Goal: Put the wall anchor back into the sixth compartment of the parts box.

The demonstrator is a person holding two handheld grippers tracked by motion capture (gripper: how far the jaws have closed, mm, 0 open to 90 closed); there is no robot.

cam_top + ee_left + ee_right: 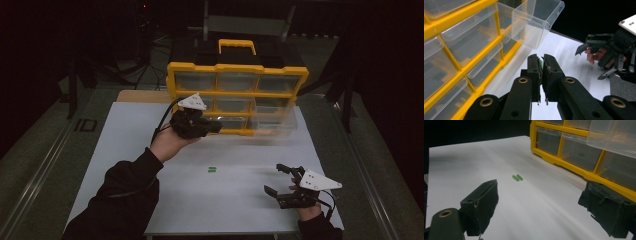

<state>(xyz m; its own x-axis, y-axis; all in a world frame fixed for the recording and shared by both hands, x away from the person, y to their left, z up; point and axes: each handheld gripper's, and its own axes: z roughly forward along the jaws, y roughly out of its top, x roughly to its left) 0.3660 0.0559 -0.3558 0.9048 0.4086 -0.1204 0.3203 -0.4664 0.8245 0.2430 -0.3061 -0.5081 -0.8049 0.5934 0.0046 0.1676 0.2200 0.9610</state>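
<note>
A yellow organizer [237, 67] with clear drawers stands upright at the back of the white sheet. Its lower right drawer [276, 123] is pulled out, also seen as the drawer [534, 22] in the left gripper view. My left gripper [216, 126] hovers in front of the organizer's lower row, left of that drawer. Its jaws are shut, and a thin green piece [540, 63] shows as a sliver between the pads of the left gripper [540, 58]. Two small green pieces [212, 169] lie side by side mid-sheet. My right gripper [278, 179] rests open near the front right, pointing at those green pieces [517, 177].
The white sheet [140, 150] covers the table between the hands and the organizer. A black case with a yellow handle [237, 46] sits behind the organizer. Dark floor and stands surround the table.
</note>
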